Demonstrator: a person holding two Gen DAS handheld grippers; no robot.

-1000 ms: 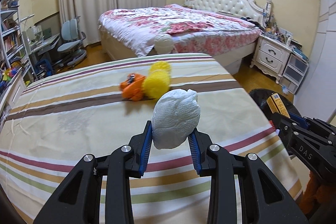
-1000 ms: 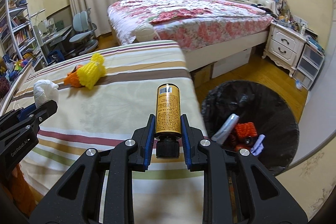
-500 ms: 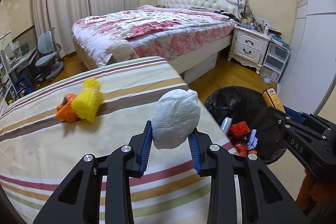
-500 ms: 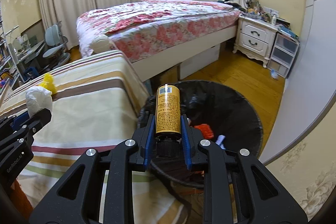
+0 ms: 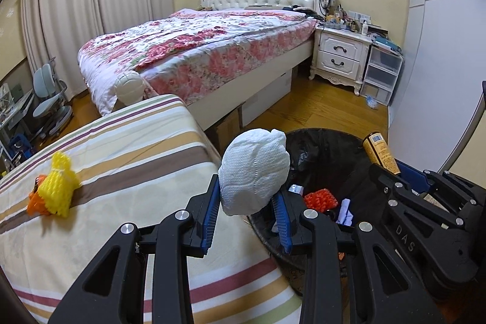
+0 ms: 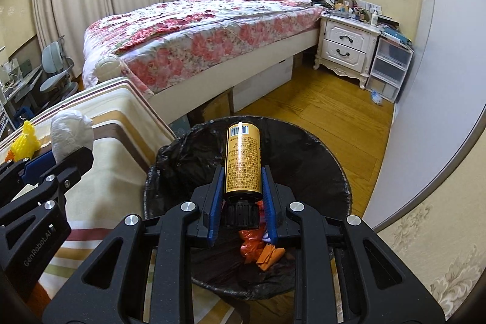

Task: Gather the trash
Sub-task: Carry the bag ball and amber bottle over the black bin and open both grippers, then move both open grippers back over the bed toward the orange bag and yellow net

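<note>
My left gripper (image 5: 246,217) is clamped on a white paper wad (image 5: 253,172), at the centre of the left view, over the near rim of the black-lined bin (image 5: 328,141). My right gripper (image 6: 242,202) is clamped on a gold bottle (image 6: 243,160), cap toward me, at the centre of the right view above the bin's opening. Orange scraps (image 6: 261,251) lie inside the bin. At the left edge of the left view, a yellow net (image 5: 59,187) rests on the striped cloth (image 5: 121,160).
</note>
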